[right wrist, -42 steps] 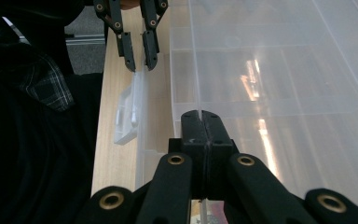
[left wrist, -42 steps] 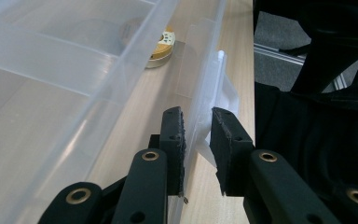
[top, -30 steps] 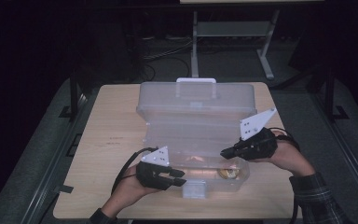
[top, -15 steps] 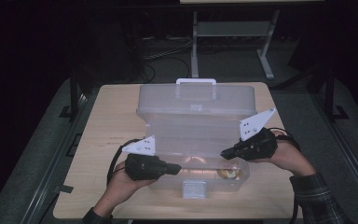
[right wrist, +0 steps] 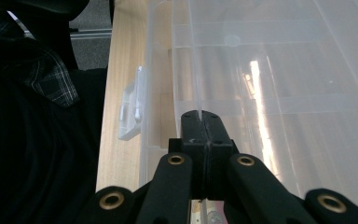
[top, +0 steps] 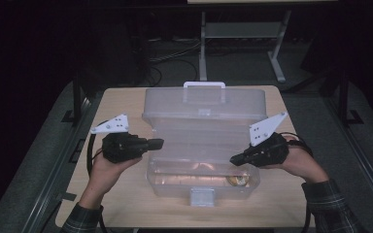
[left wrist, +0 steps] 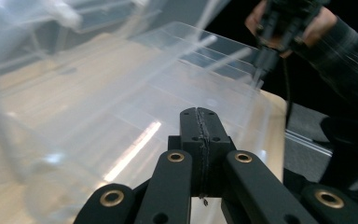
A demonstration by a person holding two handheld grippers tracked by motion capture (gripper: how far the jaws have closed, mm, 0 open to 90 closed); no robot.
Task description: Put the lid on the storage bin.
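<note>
Clear, glossy, smooth plastic storage box with opaque white plastic latch. Pale matt wood-grain tabletop. Matt black plastic right gripper and left gripper with brass-coloured metal rivets. Soft plaid cloth sleeve. Grey matt carpet floor.

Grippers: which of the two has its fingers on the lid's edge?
The right gripper: its shut fingers pinch the clear lid at its right edge. The left gripper is shut on nothing, beside the lid.
</note>
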